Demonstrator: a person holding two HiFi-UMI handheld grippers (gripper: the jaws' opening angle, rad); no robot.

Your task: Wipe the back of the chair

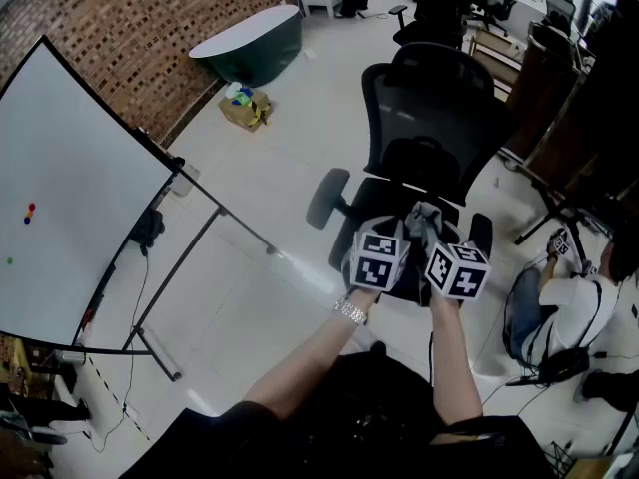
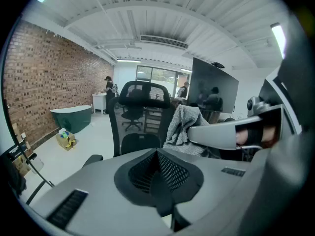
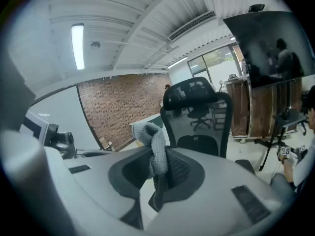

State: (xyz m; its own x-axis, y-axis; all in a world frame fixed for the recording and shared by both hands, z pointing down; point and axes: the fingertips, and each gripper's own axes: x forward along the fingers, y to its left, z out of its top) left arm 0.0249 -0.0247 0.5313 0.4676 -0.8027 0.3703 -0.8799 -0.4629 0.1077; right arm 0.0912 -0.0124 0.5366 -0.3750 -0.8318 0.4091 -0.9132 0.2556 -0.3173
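A black mesh-backed office chair (image 1: 431,118) faces me in the middle of the head view, its back (image 2: 141,113) upright ahead of both grippers. My right gripper (image 1: 436,236) is shut on a grey cloth (image 3: 153,149), which stands up between its jaws; the same cloth (image 2: 186,127) shows at the right of the left gripper view. My left gripper (image 1: 387,230) sits just left of the right one, above the chair's seat (image 1: 399,208), its jaws closed together with nothing in them. Both are short of the chair's back.
A whiteboard on a stand (image 1: 70,183) fills the left. A green tub (image 1: 255,38) and a cardboard box (image 1: 245,108) lie far left. A seated person (image 1: 559,307) and a wooden cabinet (image 1: 539,78) are on the right, other chairs (image 1: 439,3) behind.
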